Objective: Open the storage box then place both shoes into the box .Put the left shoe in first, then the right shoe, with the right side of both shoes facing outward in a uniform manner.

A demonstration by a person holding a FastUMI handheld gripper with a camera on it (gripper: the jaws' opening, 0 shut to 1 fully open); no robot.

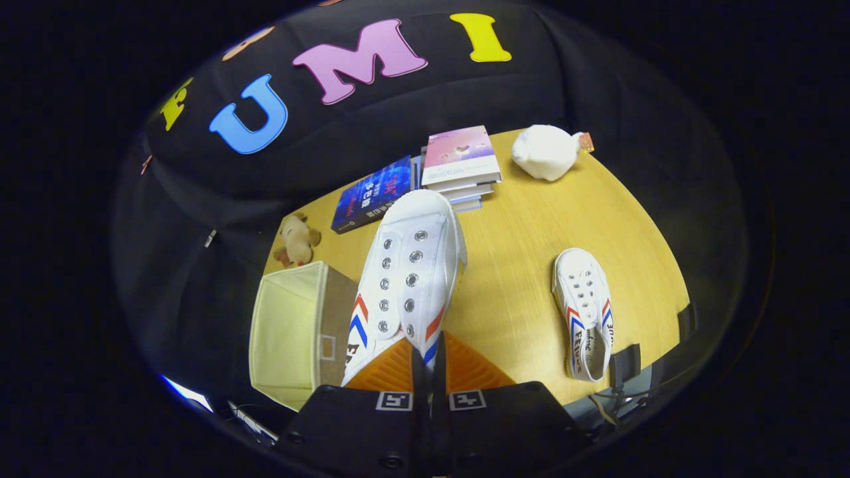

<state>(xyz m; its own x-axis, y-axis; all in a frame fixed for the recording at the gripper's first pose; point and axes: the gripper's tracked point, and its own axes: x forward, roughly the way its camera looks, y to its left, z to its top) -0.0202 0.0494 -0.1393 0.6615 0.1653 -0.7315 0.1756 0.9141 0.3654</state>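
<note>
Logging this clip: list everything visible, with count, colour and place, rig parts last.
held shoe: 1, white with red and blue chevrons, pinched at its side wall between the fingers, lifted over the table
second shoe: 1, same colours, lying on the table off to the held shoe's side
storage box: 1, pale yellow fabric, open, beside the held shoe
books: a small stack plus one dark blue, beyond the held shoe
plush toy: 1, tan, beyond the box
white bundle: 1, near the books
table: 1, yellow wood
claw: 1, shut on the held shoe
</note>
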